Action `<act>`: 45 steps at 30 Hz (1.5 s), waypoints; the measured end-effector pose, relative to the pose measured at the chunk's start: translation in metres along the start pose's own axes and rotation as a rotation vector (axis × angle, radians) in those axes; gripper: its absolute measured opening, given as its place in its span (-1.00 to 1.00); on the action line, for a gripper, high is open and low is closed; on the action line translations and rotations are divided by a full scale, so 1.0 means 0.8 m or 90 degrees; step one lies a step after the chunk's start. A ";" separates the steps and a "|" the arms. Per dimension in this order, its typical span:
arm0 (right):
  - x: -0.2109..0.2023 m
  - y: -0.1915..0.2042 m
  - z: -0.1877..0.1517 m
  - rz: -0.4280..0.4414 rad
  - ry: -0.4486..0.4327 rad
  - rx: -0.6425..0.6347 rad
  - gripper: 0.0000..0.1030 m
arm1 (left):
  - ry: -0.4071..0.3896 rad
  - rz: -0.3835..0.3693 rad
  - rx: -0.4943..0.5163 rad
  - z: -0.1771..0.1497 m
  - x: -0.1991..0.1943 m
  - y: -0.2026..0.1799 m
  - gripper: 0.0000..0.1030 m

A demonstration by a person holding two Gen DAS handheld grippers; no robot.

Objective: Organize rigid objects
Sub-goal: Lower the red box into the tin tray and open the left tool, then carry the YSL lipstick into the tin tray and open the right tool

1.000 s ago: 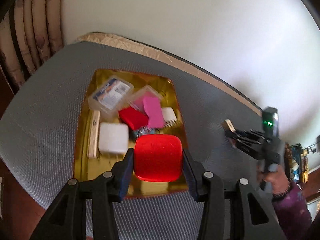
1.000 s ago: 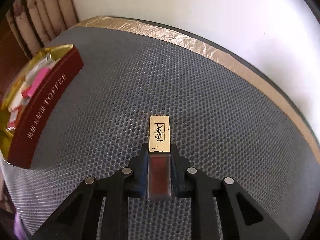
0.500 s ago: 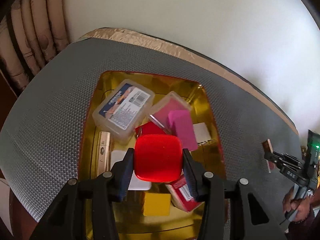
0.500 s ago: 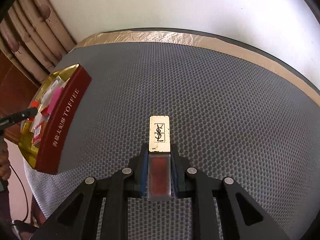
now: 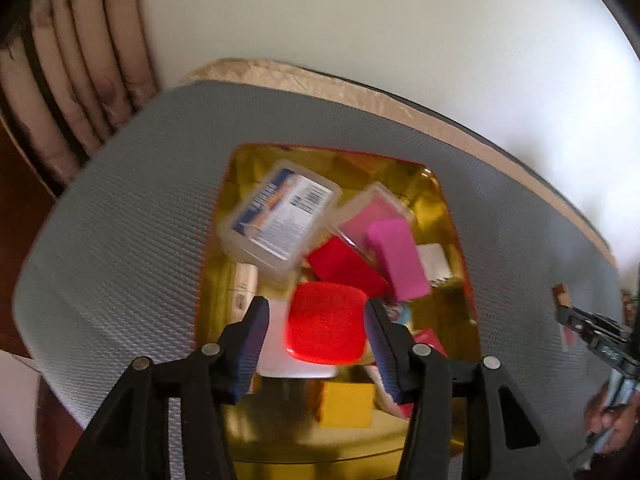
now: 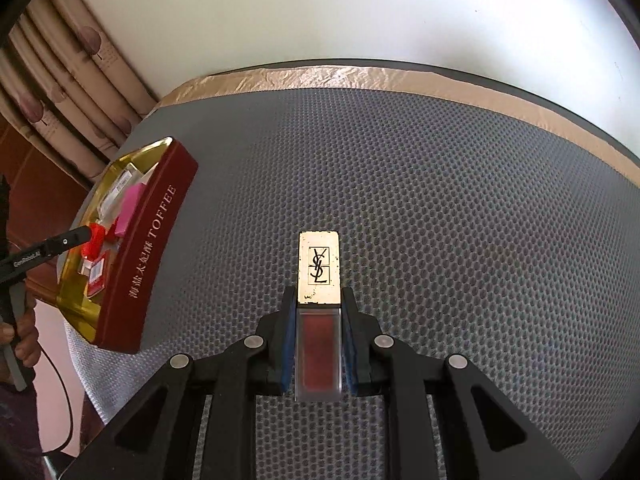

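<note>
You are letting the rounded red plastic box (image 5: 326,322) go above the crowded gold-lined toffee tin (image 5: 466,280): your left tool (image 5: 316,338) has just been spreading, pads clear. Your right tool (image 6: 318,346) is pinching the gold-capped lipstick (image 6: 319,304) (not yet binned) over the grey mesh bench (image 6: 440,200).

Left wrist cam looked steeply down, close over the open toffee tin (image 5: 448,208) on the table (image 5: 132,216). Right wrist cam sat further right, angled down across bare mat toward the wall (image 6: 360,12). Overlap: the tin (image 6: 156,240) at its left edge; each view caught the other gripper at its margin.
</note>
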State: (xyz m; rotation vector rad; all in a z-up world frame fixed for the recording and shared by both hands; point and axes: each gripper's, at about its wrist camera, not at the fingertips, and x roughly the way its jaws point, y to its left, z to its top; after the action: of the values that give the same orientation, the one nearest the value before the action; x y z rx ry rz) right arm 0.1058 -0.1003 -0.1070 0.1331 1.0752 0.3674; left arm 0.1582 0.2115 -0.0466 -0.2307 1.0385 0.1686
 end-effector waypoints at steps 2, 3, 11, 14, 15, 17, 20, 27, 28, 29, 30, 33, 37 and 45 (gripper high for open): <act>-0.004 0.003 -0.001 0.002 -0.002 0.002 -0.65 | -0.019 0.018 -0.002 -0.001 -0.009 0.001 0.00; -0.006 0.004 -0.002 0.003 -0.003 0.004 -0.65 | -0.029 0.020 -0.012 -0.003 -0.016 0.004 0.00; -0.030 0.038 0.014 0.074 -0.012 0.024 -0.65 | -0.045 -0.050 -0.096 -0.066 -0.063 0.035 0.02; -0.029 0.072 0.027 0.102 -0.011 0.015 -0.65 | -0.052 -0.045 -0.100 -0.104 -0.075 0.044 0.02; -0.027 0.084 0.032 0.113 -0.008 0.012 -0.65 | -0.051 -0.043 -0.096 -0.115 -0.079 0.041 0.02; -0.021 0.111 0.043 0.128 -0.003 0.004 -0.65 | -0.048 -0.040 -0.085 -0.132 -0.083 0.042 0.02; -0.005 0.152 0.061 0.138 0.003 -0.014 -0.65 | -0.057 -0.023 -0.074 -0.149 -0.088 0.043 0.03; 0.050 0.221 0.096 0.157 0.027 -0.021 -0.65 | -0.064 0.008 -0.072 -0.153 -0.078 0.055 0.03; 0.057 0.230 0.099 0.155 0.031 -0.024 -0.65 | -0.066 0.012 -0.070 -0.153 -0.078 0.057 0.03; 0.064 0.234 0.103 0.151 0.034 -0.024 -0.65 | -0.066 0.013 -0.067 -0.153 -0.077 0.059 0.03; 0.070 0.238 0.106 0.144 0.036 -0.024 -0.64 | -0.063 0.015 -0.066 -0.155 -0.077 0.061 0.03; 0.089 0.248 0.111 0.135 0.040 -0.022 -0.64 | -0.047 0.025 -0.060 -0.155 -0.067 0.065 0.03; 0.106 0.257 0.113 0.121 0.045 -0.024 -0.64 | -0.035 0.038 -0.051 -0.154 -0.060 0.065 0.03; 0.122 0.269 0.121 0.109 0.038 -0.029 -0.62 | -0.035 0.056 -0.038 -0.154 -0.060 0.063 0.03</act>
State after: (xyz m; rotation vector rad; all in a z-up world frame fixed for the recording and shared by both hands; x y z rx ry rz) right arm 0.1828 0.1422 -0.0814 0.1754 1.1168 0.5519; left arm 0.0192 0.2253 -0.0703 -0.2334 0.9911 0.2840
